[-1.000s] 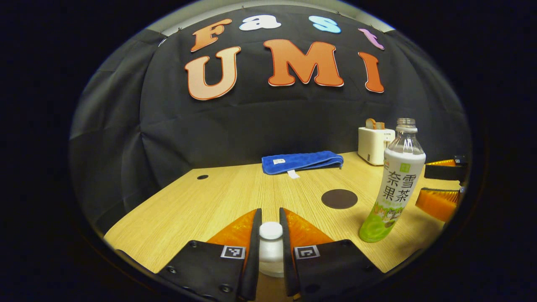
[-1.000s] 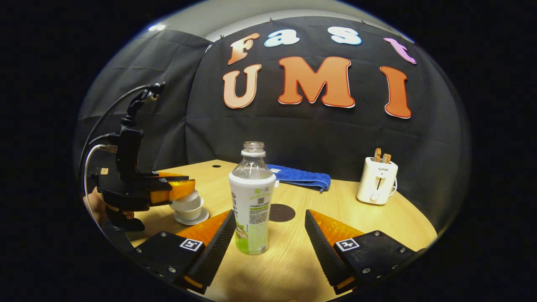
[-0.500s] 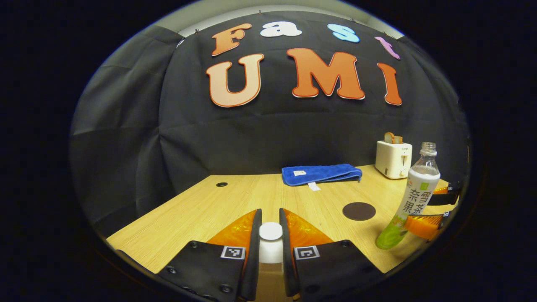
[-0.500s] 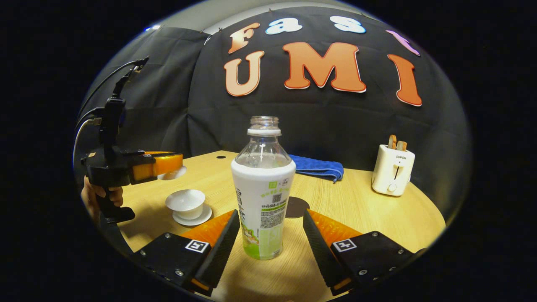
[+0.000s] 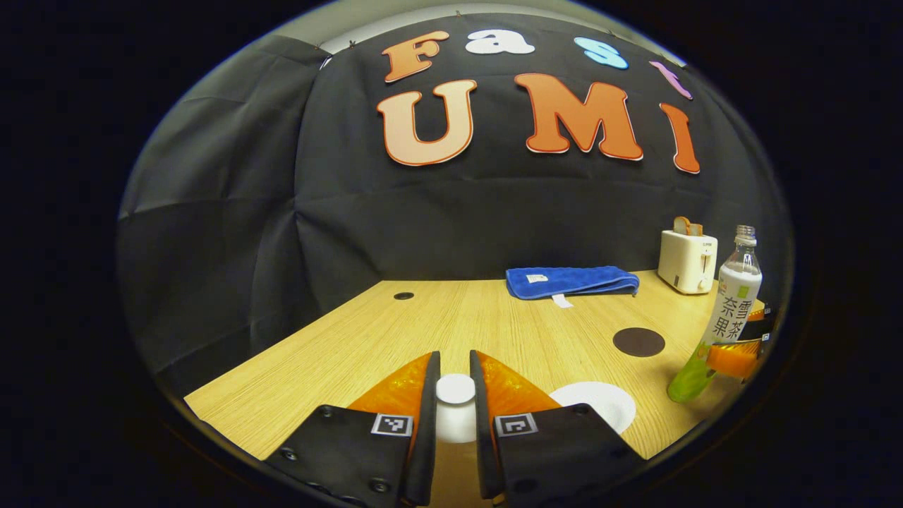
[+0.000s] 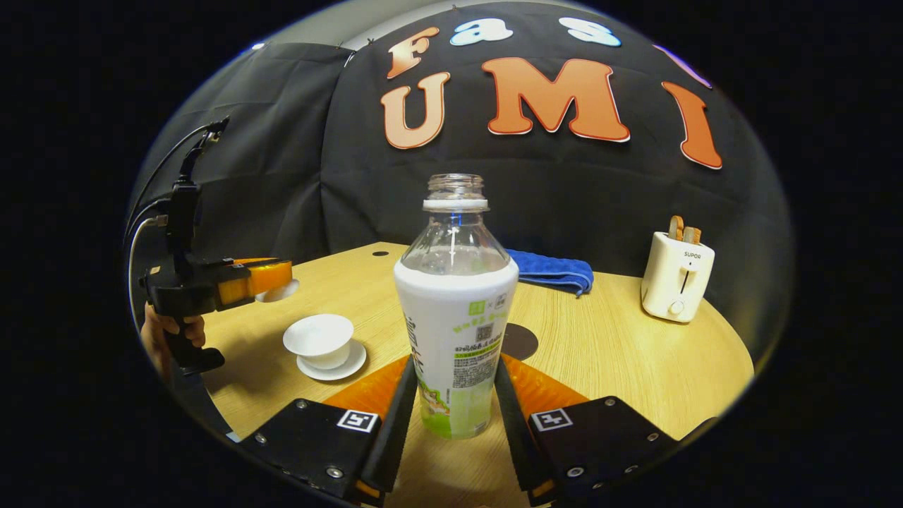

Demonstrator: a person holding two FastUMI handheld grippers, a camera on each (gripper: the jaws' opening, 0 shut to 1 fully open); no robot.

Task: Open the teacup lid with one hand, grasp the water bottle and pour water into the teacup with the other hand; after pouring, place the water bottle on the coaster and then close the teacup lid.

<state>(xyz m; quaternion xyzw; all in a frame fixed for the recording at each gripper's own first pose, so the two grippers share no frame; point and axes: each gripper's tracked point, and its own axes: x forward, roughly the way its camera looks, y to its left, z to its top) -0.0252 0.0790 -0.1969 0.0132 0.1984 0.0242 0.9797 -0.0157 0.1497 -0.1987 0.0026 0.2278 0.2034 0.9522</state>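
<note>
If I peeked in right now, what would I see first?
First the tall water bottle, standing on the table with the right gripper closed around its lower part. To its left the other gripper holds the lid up over the open teacup on its saucer.

Even overhead light, fisheye-warped edges

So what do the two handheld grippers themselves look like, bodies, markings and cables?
Both the left gripper and the right gripper have black bolted finger mounts carrying small square black-and-white tags. In the right gripper view, the left gripper has a black pistol-style handle, an upright black mast and cables looping off it.
</note>
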